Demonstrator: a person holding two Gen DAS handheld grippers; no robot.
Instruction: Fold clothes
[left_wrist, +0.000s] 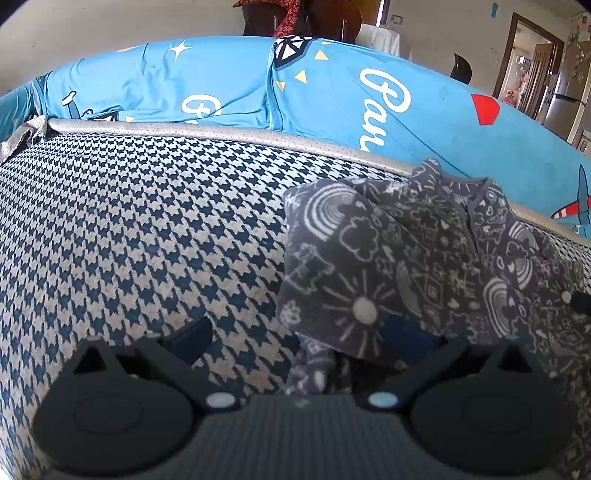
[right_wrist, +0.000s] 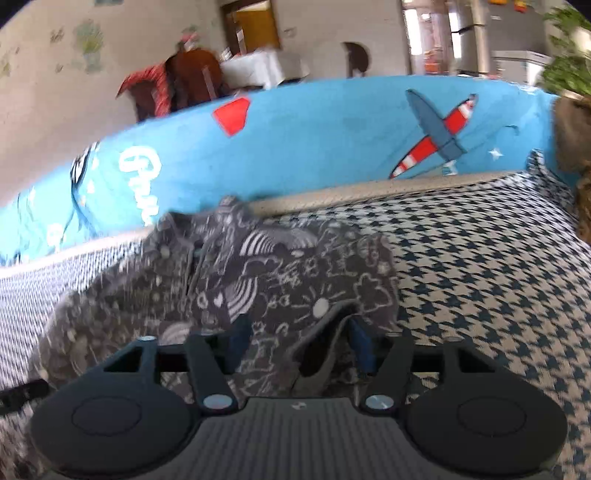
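Low in the left view, the left gripper (left_wrist: 295, 339) stands wide open, the garment's (left_wrist: 406, 258) edge between its fingers. Right gripper (right_wrist: 295, 332) gapes too, cloth bunched between. Garment lies crumpled on the houndstooth cover (left_wrist: 147, 221).

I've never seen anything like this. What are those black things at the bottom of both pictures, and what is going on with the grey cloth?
There is no robot here: a person holds hand tools, one per hand, each with a camera looking along its two fingers. One picture is from the left tongs, the other from the right tongs. Both look over a houndstooth cover with a blue cartoon sheet behind it. On the cover lies a crumpled grey patterned garment. The left tongs stand open at its edge; the right tongs have fabric between their fingers, though whether it is pinched I cannot tell.
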